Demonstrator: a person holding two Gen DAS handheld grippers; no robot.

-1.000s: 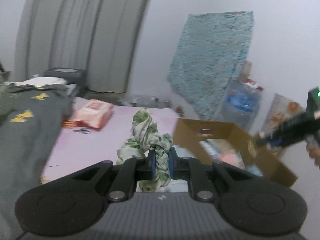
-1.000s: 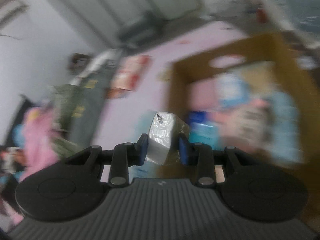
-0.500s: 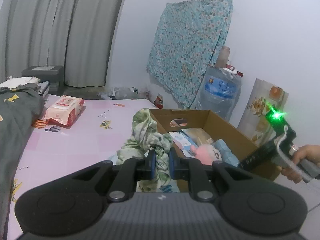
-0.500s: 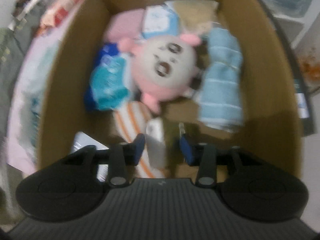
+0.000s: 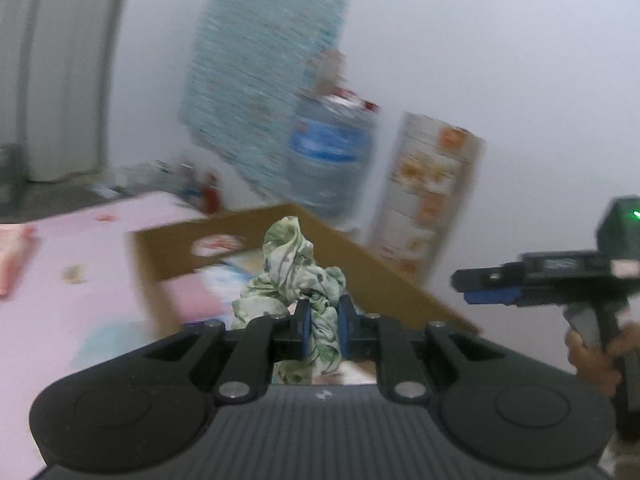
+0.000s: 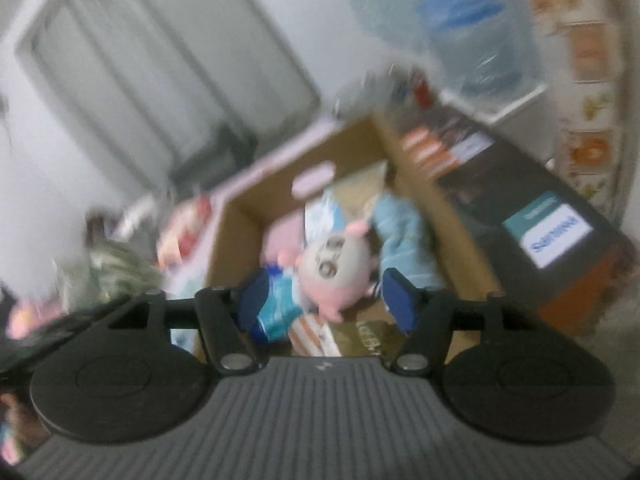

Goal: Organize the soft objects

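Green cloth (image 5: 298, 280) clenched in left gripper (image 5: 323, 332); right gripper (image 6: 326, 300) just opening, empty

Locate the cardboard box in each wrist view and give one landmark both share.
Left wrist: cardboard box sits mid-frame, behind the green cloth.
Right wrist: same box centre, open, pink plush toy inside.
Shared landmark: blue water jug beyond the box.
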